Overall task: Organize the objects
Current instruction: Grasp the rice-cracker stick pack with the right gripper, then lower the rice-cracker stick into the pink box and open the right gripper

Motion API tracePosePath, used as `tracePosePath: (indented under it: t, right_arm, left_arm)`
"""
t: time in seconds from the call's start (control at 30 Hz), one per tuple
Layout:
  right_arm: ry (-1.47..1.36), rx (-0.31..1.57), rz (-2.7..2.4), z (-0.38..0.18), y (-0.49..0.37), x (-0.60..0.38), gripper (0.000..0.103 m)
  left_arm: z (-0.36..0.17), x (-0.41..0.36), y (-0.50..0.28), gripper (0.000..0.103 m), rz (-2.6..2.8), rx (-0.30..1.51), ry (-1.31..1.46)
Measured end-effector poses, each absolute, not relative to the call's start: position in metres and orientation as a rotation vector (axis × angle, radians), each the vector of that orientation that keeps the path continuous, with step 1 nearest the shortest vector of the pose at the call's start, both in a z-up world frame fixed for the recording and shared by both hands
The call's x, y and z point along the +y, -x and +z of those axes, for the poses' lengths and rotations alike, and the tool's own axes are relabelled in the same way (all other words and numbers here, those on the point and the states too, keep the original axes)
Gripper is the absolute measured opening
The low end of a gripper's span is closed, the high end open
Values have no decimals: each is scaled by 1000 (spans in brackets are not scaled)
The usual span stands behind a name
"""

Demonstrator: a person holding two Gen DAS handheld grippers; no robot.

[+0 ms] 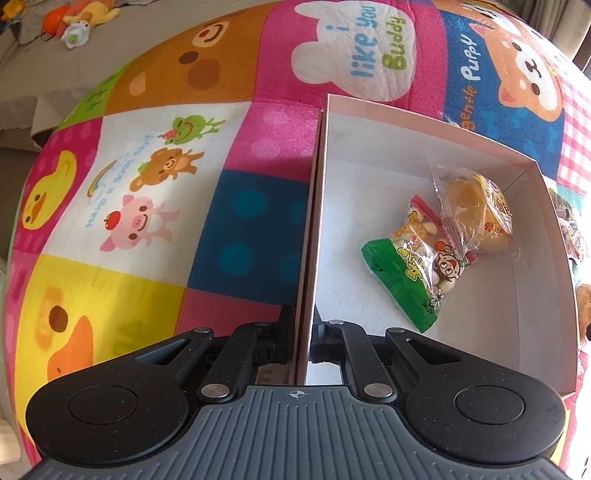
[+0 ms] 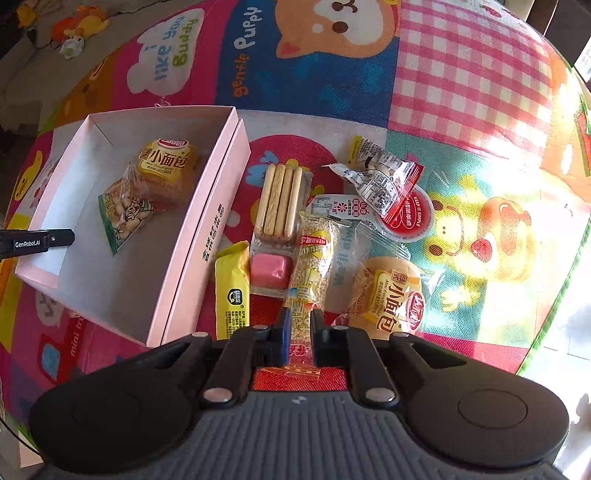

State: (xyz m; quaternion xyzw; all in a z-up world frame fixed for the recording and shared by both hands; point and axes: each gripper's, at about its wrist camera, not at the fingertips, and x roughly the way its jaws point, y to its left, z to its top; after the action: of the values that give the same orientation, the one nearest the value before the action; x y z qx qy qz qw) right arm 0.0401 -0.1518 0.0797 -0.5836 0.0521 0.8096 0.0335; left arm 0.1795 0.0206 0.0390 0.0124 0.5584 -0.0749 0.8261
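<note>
A pink box (image 1: 424, 125) (image 2: 207, 206) lies open on a colourful mat. Inside it are a green snack bag (image 1: 413, 273) (image 2: 125, 214) and a wrapped small bread (image 1: 476, 210) (image 2: 162, 166). My left gripper (image 1: 301, 332) is shut on the box's left wall, one finger inside and one outside; its finger (image 2: 55, 238) shows in the right wrist view. My right gripper (image 2: 297, 325) is shut on the near end of a long sesame-bar packet (image 2: 312, 254) that lies among loose snacks beside the box.
Beside the box lie a yellow bar (image 2: 231, 291), a biscuit-stick tray with pink dip (image 2: 275, 221), a second small bread (image 2: 391, 291), a red-edged snack bag (image 2: 380, 177) and a round label packet (image 2: 406, 214). Plush toys (image 1: 79, 18) lie far left.
</note>
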Motion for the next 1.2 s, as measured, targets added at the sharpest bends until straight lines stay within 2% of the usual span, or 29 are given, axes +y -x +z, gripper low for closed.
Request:
tracePosePath:
  t: [0.07, 0.1, 0.13, 0.2, 0.3, 0.4, 0.5, 0.57, 0.83, 0.97, 1.2]
  right_arm:
    - [1768, 180, 2461, 70, -30, -148, 24]
    - [1758, 170, 2446, 64, -25, -146, 37]
    - [1756, 151, 2425, 55, -19, -144, 43]
    - [1757, 163, 2435, 46, -11, -144, 46]
    - [1806, 177, 2402, 35, -1, -146, 43]
    - [1853, 223, 2382, 37, 1, -148, 29]
    - [1899, 126, 2388, 47, -10, -160, 29]
    - [1915, 125, 2410, 59, -23, -164, 28]
    - [2037, 224, 2491, 138, -82, -190, 28]
    - [2062, 359, 2553, 181, -94, -208, 28]
    - [1867, 486, 2703, 231, -65, -224, 28]
  left_arm:
    - [39, 20, -179, 9, -160, 1182, -29]
    - [39, 20, -179, 9, -162, 1177, -32]
    - [38, 19, -179, 10, -164, 1173, -35]
    - [38, 20, -178, 9, -166, 1169, -36]
    - [38, 22, -178, 9, -171, 1166, -26]
    - [38, 24, -178, 10, -170, 1169, -6]
    - [38, 25, -177, 10, -178, 1171, -1]
    - [37, 27, -176, 10, -185, 1167, 2]
    - [38, 26, -177, 10, -200, 1168, -15]
    - [38, 24, -178, 9, -210, 1172, -36]
    - [38, 24, -178, 9, -220, 1176, -39]
